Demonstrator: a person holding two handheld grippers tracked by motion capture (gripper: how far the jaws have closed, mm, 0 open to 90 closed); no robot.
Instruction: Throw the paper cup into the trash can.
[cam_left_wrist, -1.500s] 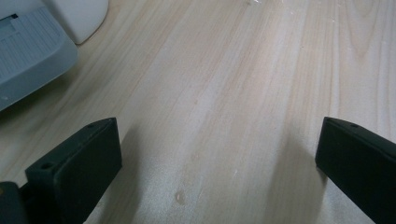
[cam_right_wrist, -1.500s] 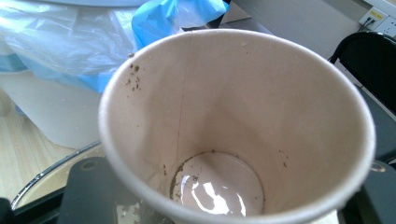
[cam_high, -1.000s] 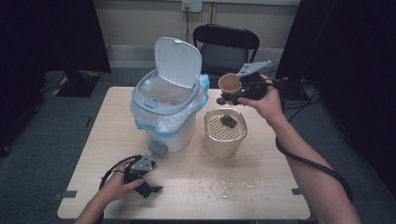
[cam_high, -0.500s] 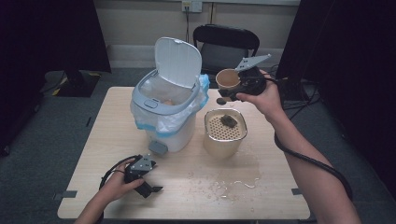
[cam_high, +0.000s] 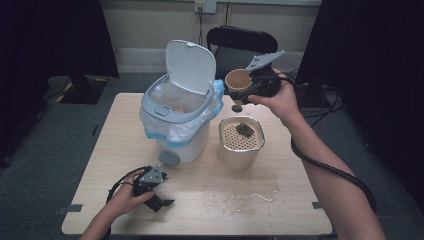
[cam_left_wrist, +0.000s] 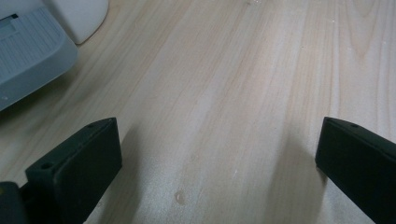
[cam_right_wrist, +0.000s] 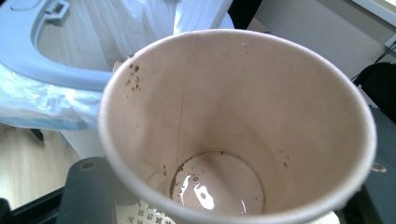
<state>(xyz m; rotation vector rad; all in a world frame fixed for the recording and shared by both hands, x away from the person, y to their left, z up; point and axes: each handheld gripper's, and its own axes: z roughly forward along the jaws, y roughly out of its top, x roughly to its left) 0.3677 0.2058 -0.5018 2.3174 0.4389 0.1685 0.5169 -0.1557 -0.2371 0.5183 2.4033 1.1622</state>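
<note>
I use the white pedal bin (cam_high: 177, 127) as my landmark; its lid stands open and a clear liner with a blue edge hangs over its rim. My right gripper (cam_high: 248, 90) holds a paper cup (cam_high: 238, 80) clamped between its jaws, raised in the air just to the right of the bin's open mouth and tilted toward it; in the right gripper view the cup (cam_right_wrist: 233, 126) is almost empty (a wet film and a few dark specks cling to the inside). Below the cup, just right of the bin, a beige strainer pot (cam_high: 241, 142) stands on the table (cam_high: 295, 200) with a dark clump on its perforated top. My left gripper (cam_high: 161, 199) rests on the table in front of the bin, jaws wide apart with nothing between them; the left gripper view shows bare wood there.
</note>
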